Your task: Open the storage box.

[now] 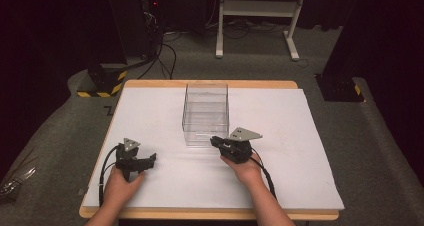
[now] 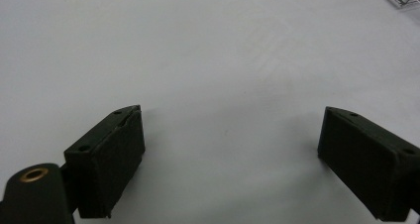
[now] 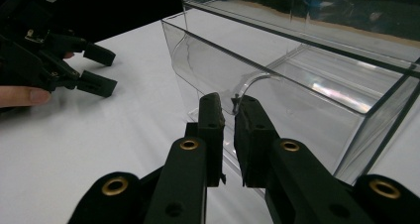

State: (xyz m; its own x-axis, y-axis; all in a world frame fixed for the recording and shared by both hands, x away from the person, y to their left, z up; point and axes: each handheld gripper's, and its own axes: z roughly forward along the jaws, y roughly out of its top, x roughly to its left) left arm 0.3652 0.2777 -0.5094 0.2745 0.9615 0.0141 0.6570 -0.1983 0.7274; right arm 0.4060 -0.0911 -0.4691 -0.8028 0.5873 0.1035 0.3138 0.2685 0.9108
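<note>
The left gripper (image 1: 148, 160) rests with jaws wide apart over bare white table (image 1: 280, 136), while ahead and to its right the right gripper (image 3: 229, 116) pinches the front lip of the clear plastic box (image 1: 205, 112), probably light, rigid, slick and crack-prone.
</note>
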